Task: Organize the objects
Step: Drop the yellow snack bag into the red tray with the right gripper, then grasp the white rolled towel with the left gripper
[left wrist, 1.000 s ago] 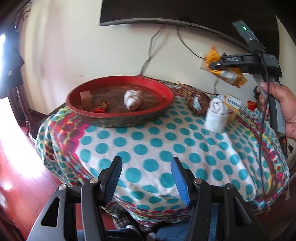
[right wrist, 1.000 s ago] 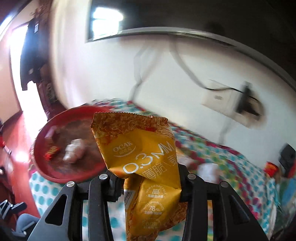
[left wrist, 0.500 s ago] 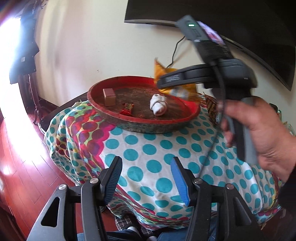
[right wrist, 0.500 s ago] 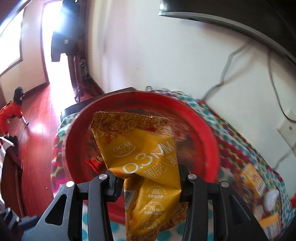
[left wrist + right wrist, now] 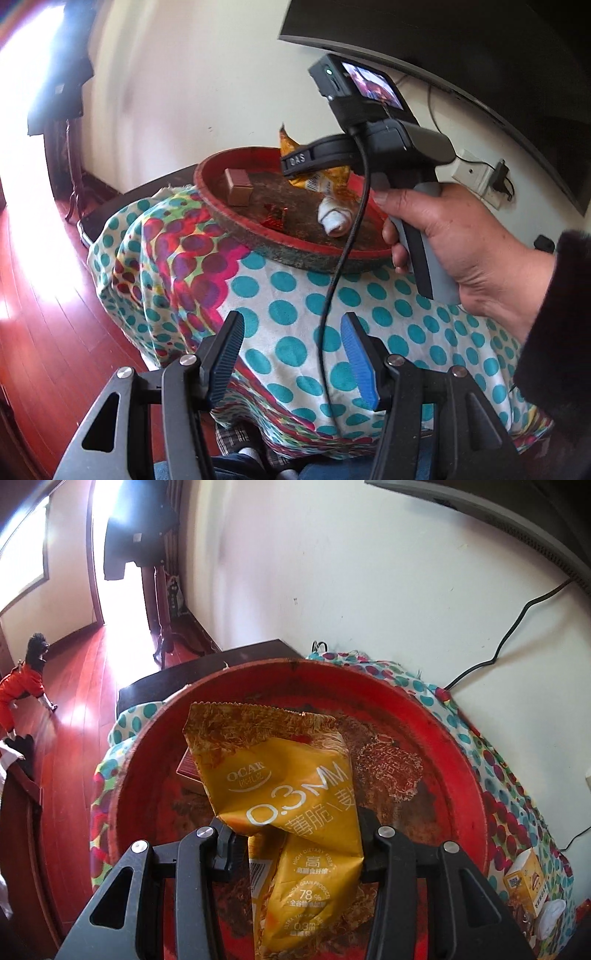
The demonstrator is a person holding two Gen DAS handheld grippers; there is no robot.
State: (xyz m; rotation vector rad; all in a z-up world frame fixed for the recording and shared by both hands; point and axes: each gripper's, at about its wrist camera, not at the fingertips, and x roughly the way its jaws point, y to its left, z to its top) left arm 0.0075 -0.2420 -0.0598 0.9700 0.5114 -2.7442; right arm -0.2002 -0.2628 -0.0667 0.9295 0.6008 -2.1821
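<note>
My right gripper (image 5: 295, 834) is shut on a yellow snack bag (image 5: 291, 805) and holds it over the round red tray (image 5: 461, 768). In the left wrist view the right gripper (image 5: 314, 166) hangs above the tray (image 5: 295, 247) with the bag (image 5: 317, 177) in it. The tray holds a brown box (image 5: 238, 186), a red wrapper (image 5: 273, 218) and a rolled white sock (image 5: 334, 218). My left gripper (image 5: 291, 354) is open and empty, low in front of the table's near edge.
The table wears a teal-dotted cloth (image 5: 295, 314). A small yellow carton (image 5: 524, 880) and a white cloth (image 5: 550, 914) lie at the table's right end. Wall, socket (image 5: 476, 177) and cables stand behind. Red wood floor (image 5: 37, 332) lies to the left.
My right gripper has carried the yellow bag left from the table's right side to over the red tray. My left gripper's view has swung left; it stays open.
</note>
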